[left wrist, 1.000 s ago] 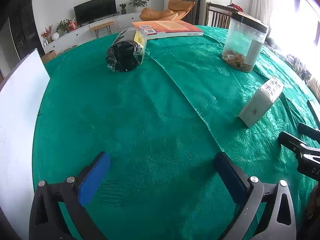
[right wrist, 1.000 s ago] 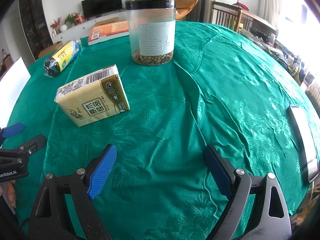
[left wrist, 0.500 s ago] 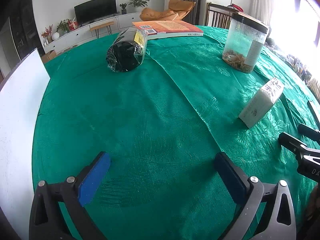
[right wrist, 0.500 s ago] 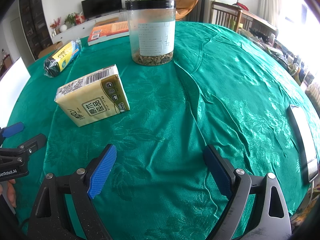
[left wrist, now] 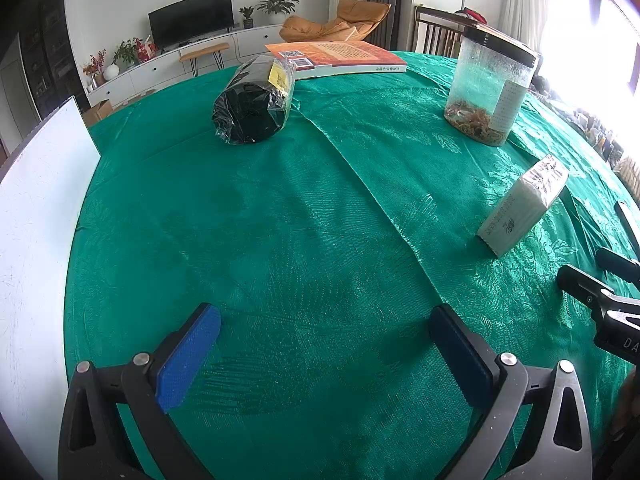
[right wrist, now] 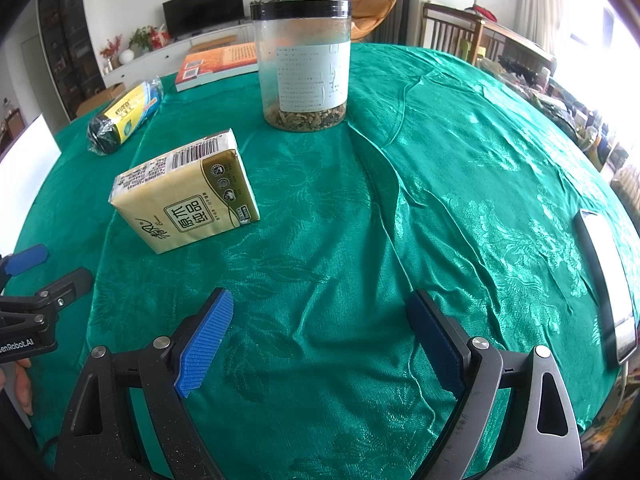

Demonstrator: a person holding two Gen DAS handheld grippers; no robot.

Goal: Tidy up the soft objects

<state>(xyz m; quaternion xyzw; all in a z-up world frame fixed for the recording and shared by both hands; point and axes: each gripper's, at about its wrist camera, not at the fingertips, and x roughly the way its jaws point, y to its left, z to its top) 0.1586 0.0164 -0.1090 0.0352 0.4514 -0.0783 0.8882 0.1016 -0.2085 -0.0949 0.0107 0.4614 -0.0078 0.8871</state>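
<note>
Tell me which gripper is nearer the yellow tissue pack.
Right. The right gripper sits just short of the tissue pack; the left gripper is farther, with the pack off to its right.

green-clothed table [right wrist: 460, 168] with tissue pack [right wrist: 188, 192], bag roll [right wrist: 126, 114], jar [right wrist: 304, 64], book [right wrist: 218, 64], phone [right wrist: 608, 280]

Green leaf-patterned tablecloth [right wrist: 460, 168], yellow tissue pack [right wrist: 188, 196] — blue pads [right wrist: 206, 336]

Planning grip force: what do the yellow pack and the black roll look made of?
Yellow pack: looks like soft tissue in glossy printed plastic film, its corners rounded. Black roll: seemingly rolled black bags, probably thin plastic, under clear crinkled wrap with a yellow label; probably squashy.
</note>
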